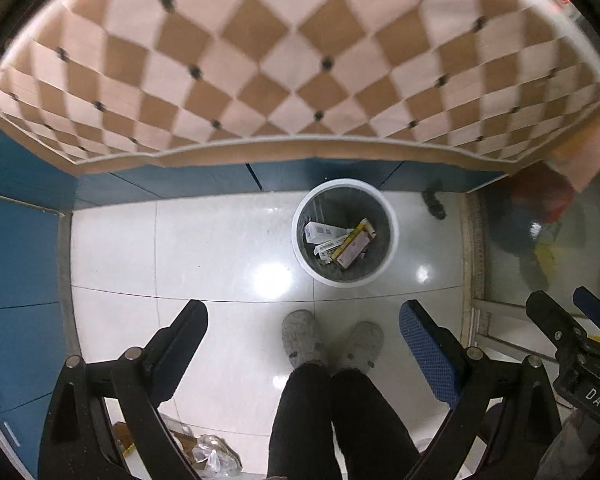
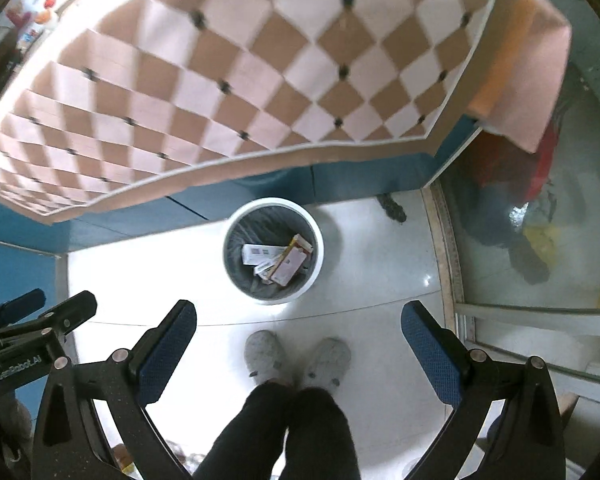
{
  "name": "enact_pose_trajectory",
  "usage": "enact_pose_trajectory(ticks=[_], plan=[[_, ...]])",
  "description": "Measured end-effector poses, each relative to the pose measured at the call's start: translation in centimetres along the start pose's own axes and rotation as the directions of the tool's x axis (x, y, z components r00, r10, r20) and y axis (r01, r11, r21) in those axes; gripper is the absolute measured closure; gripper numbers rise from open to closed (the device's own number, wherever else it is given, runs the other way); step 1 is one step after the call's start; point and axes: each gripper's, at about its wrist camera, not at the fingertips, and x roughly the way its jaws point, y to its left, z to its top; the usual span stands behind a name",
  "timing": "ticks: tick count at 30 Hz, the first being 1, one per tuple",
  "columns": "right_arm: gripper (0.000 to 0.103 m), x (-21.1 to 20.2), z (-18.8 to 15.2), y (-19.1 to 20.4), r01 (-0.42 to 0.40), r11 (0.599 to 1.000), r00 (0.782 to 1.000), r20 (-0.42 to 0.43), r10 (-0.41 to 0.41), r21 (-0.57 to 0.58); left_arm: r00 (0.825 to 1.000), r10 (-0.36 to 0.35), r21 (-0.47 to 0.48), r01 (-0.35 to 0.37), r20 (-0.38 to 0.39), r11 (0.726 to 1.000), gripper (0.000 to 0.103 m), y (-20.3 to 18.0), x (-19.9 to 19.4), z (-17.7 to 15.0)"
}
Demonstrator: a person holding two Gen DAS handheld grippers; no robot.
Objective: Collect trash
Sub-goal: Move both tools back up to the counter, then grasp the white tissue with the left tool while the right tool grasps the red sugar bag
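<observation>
Fingers (image 1: pixel 428 344) spread wide on the left gripper (image 1: pixel 304 320), nothing between them, and the right gripper (image 2: pixel 299 322) gaped just as empty. Down on the white floor (image 1: pixel 204 248) sat the white bin (image 1: pixel 345 233), small cartons (image 1: pixel 340 242) lying inside, just ahead of the person's grey slippers (image 1: pixel 332 340), below the checkered tablecloth (image 1: pixel 284 60).

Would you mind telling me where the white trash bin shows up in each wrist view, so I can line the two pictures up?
Left wrist view: the white trash bin stands on the floor right of centre, above the grey slippers.
Right wrist view: the white trash bin sits left of centre, above the grey slippers.
Shared landmark: the checkered tablecloth whose edge hangs just beyond the bin.
</observation>
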Motion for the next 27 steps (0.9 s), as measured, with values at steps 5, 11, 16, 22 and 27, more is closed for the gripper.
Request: enact_pose_trajectory(ticks=[5, 11, 16, 22, 27], plan=[[0.0, -7.8, -0.4, 0.7, -0.032, 0.999, 0.999, 0.035, 0.032, -0.009, 0.999, -0.024, 0.004, 0.024, 0.035, 1.0, 0.005, -0.2, -6.1, -0.8], [0.0, -16.0, -1.2, 1.5, -0.047, 0.999, 0.995, 0.089, 0.049, -0.026, 0.993, -0.078, 0.018, 0.077, 0.089, 0.997, 0.005, -0.4, -12.5, -1.5], [0.0, -20.8, -0.7, 0.8, -0.092, 0.995, 0.984, 0.156, 0.087, 0.024, 0.977, -0.039, 0.043, 0.03, 0.21, 0.999, 0.005, -0.4, -17.9, -1.0], [0.0, -23.2, 3.2, -0.8, -0.161, 0.982, 0.97, 0.197, 0.139, 0.1, 0.943, 0.034, -0.021, -0.029, 0.331, 0.999, 0.005, 0.5, -21.5, 3.4], [0.0, -21.4, 11.5, -2.6, -0.236, 0.959, 0.959, 0.197, 0.203, 0.16, 0.925, 0.143, -0.127, -0.104, 0.352, 0.986, 0.005, 1.4, -21.5, 9.5]])
